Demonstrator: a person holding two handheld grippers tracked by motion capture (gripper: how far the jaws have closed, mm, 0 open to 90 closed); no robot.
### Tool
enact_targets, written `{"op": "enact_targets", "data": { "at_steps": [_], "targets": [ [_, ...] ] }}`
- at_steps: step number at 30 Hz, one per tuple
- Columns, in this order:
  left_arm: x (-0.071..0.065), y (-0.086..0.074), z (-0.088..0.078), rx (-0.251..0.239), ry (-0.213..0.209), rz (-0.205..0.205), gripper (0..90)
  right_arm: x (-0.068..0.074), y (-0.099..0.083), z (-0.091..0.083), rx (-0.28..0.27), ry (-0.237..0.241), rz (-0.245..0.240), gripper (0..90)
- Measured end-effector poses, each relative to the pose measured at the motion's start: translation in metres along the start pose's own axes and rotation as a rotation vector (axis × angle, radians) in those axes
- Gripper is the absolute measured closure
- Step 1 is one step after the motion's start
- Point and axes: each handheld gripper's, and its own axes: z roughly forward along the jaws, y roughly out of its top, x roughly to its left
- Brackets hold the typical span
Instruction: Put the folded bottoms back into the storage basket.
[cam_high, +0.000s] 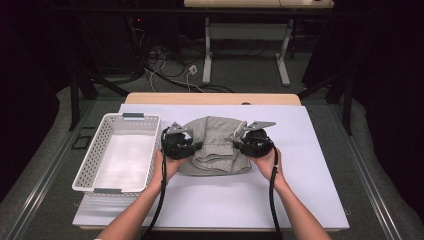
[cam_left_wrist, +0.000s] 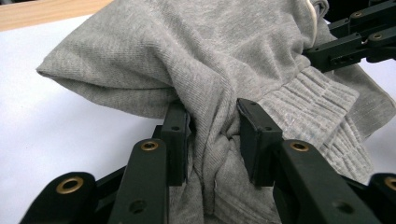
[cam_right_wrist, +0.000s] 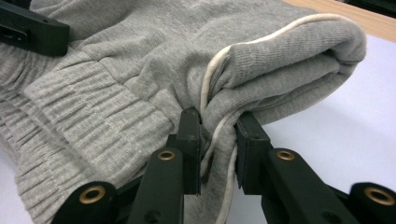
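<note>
Now | left claw (cam_high: 192, 147) pinched cloth (cam_high: 216, 145) at its left end | right claw (cam_high: 239, 144) pinched its right end | cloth lay left-right between them | basket (cam_high: 95, 165) sat left, nearer left claw

from above the person's side we look forward and down over the whole table (cam_high: 280, 190), far enough back to take in the floor beyond. each gripper camera sits low and very close, facing inward along its own jaws, and all three views share the grey garment (cam_high: 215, 145) (cam_left_wrist: 187, 60) (cam_right_wrist: 140, 70).
</note>
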Motion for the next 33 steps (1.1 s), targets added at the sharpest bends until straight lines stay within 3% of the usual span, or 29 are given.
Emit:
{"op": "enact_targets", "data": {
  "at_steps": [33],
  "targets": [
    [0.000, 0.011, -0.017, 0.001, -0.014, 0.043, 66.4, 0.011, 0.014, -0.019, -0.047, 0.006, -0.046, 74.5]
  ]
}}
